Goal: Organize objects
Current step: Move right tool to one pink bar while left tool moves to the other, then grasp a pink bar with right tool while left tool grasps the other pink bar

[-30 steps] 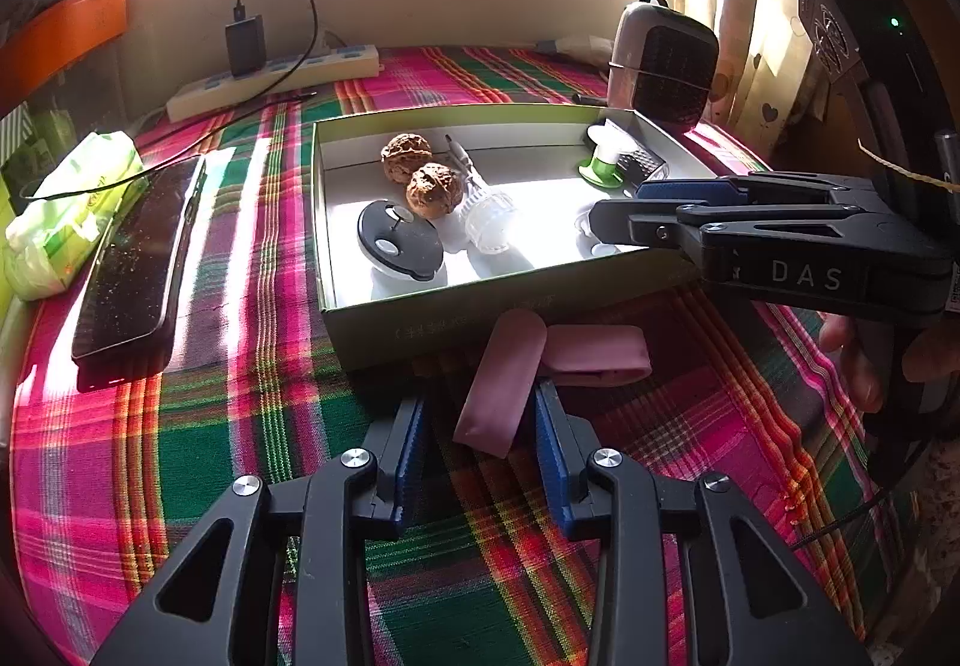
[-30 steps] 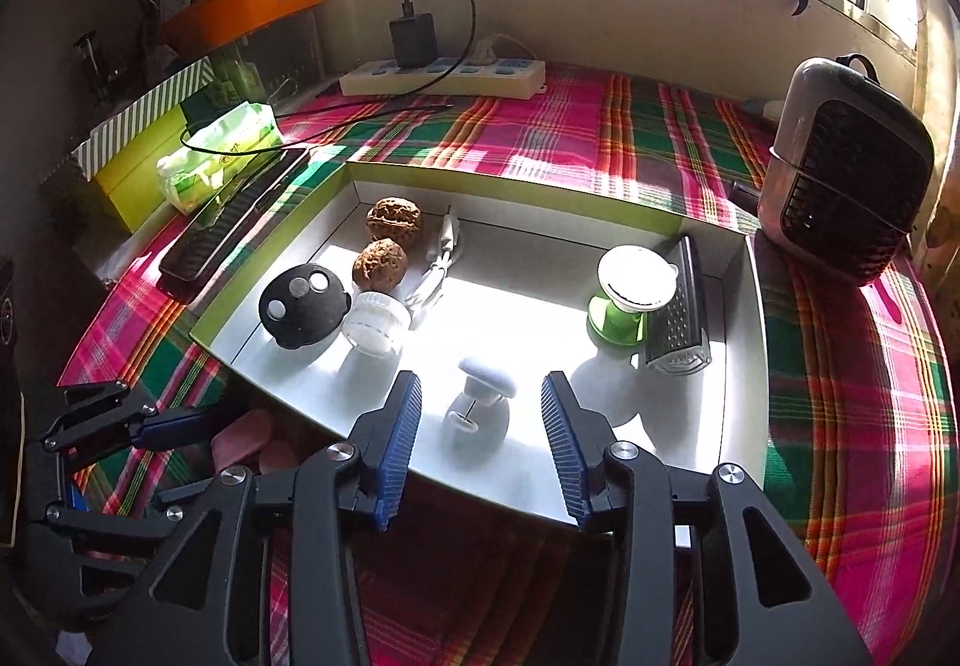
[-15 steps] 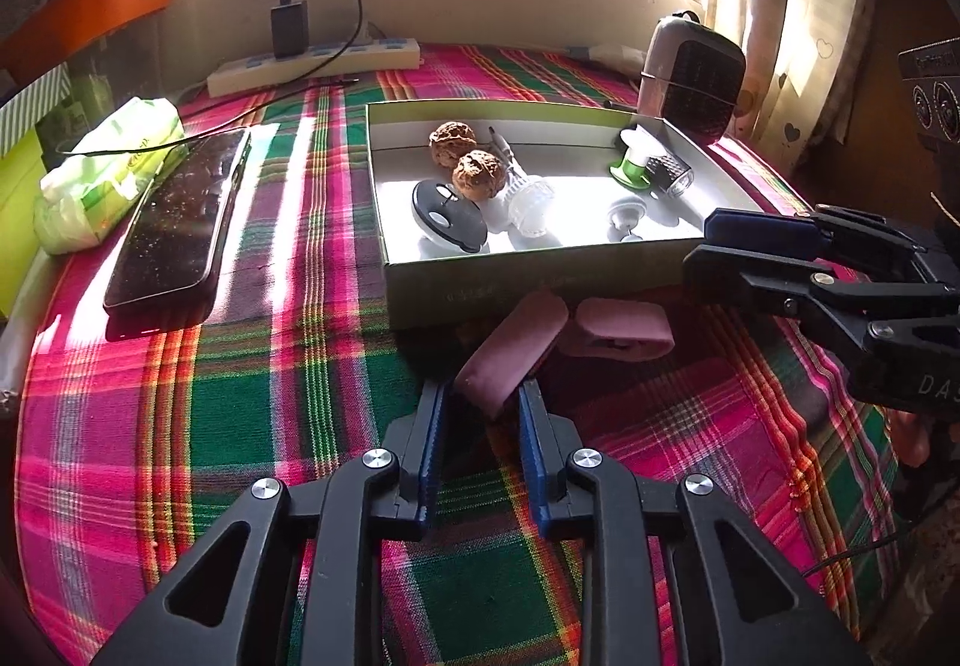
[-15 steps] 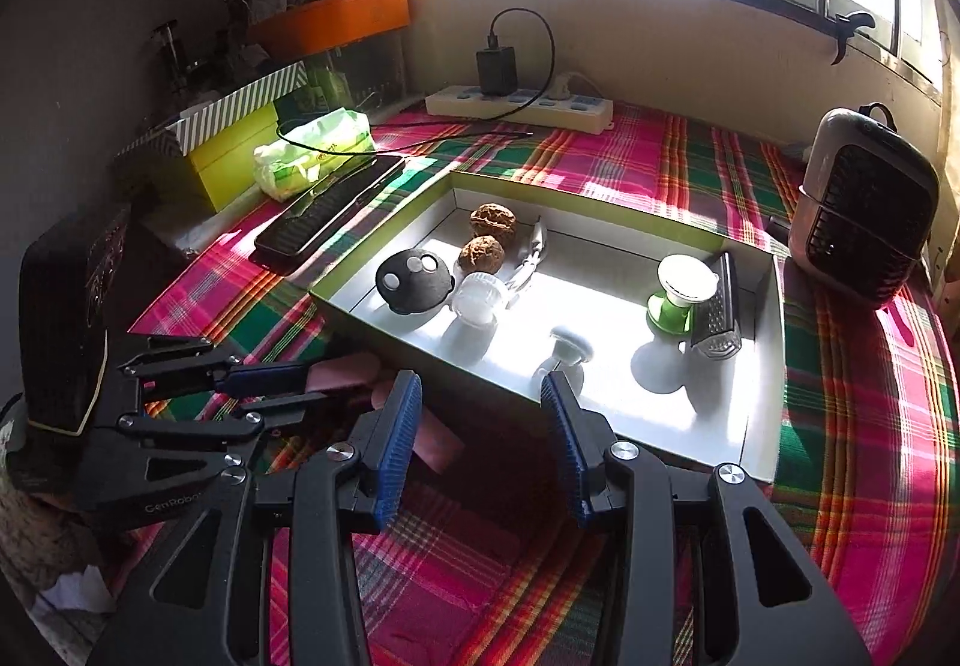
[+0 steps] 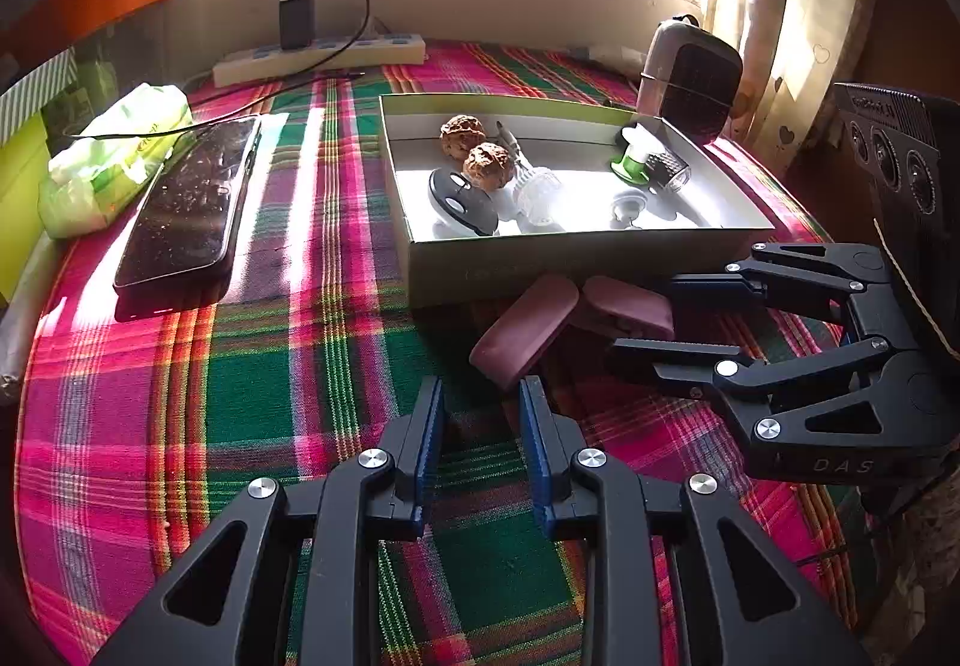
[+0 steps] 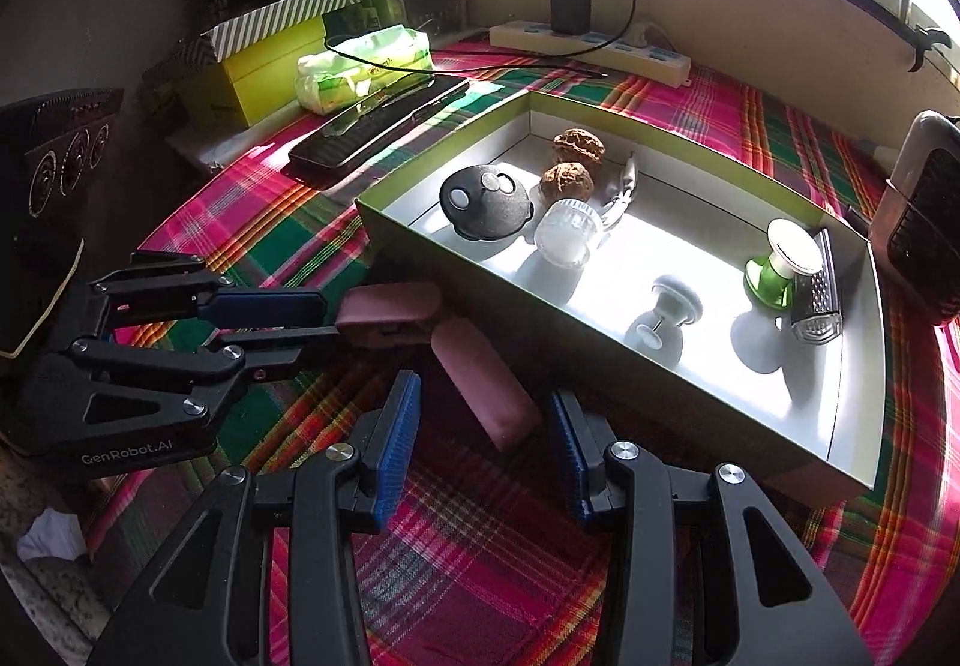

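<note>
Two pink cases are lying on the plaid cloth [image 5: 252, 366], touching the near wall of the box [image 5: 540, 258]. The left gripper [image 5: 480, 396] is hovering with a narrow gap, its tips just short of the left case [image 5: 522, 327]. The right gripper [image 6: 483, 402] is spreading wide around one end of the right case [image 5: 630, 303].

Two mauve pouches [image 5: 523, 329] [image 5: 627, 298] touching, on plaid cloth beside box [image 5: 576, 264].
</note>
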`<state>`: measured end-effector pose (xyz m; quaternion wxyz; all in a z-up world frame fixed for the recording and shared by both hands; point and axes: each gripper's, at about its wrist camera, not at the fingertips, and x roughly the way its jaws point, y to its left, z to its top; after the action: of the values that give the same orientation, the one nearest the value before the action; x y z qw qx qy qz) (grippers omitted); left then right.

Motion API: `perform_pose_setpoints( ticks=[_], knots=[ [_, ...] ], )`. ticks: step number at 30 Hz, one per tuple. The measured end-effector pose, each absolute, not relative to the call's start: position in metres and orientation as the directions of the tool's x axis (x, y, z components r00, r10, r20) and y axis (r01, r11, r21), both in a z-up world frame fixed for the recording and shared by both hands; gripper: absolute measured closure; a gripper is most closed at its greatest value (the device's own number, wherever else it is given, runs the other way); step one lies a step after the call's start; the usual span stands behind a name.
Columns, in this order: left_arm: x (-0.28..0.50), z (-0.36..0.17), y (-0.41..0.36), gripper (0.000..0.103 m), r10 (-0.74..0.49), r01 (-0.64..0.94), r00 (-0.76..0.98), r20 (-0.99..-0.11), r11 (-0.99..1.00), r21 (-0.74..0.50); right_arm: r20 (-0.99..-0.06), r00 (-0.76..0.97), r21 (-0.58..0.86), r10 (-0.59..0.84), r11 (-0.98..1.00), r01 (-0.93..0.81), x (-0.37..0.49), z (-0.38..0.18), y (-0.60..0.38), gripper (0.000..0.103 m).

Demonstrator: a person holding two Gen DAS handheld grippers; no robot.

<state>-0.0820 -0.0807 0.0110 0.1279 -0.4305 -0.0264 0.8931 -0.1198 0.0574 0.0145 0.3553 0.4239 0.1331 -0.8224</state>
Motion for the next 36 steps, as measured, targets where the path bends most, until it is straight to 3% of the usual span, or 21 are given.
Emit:
perform_pose_setpoints(
  ticks=[9, 16, 28, 36],
  knots=[
    [-0.091, 0.011, -0.079, 0.065, 0.262, -0.245, -0.592, -0.762, -0.959, -0.14, -0.796, -0.423, 0.031, -0.433, -0.728, 0.685, -0.121, 0.01, 0.049, 0.061],
    [-0.101, 0.011, -0.069, 0.061, 0.247, -0.266, -0.597, -0.764, -0.959, -0.102, -0.795, -0.459, -0.003, -0.398, -0.753, 0.658, -0.12, 0.011, 0.057, 0.085],
    [-0.096, 0.01, -0.04, 0.061, 0.316, -0.356, -0.563, -0.764, -0.927, -0.121, -0.794, -0.493, 0.015, -0.356, -0.822, 0.57, -0.111, 0.012, 0.098, 0.084],
    [-0.108, 0.01, -0.038, 0.062, 0.23, -0.271, -0.582, -0.78, -0.959, -0.08, -0.791, -0.514, 0.025, -0.331, -0.858, 0.514, -0.112, 0.013, 0.115, 0.085]
  ],
)
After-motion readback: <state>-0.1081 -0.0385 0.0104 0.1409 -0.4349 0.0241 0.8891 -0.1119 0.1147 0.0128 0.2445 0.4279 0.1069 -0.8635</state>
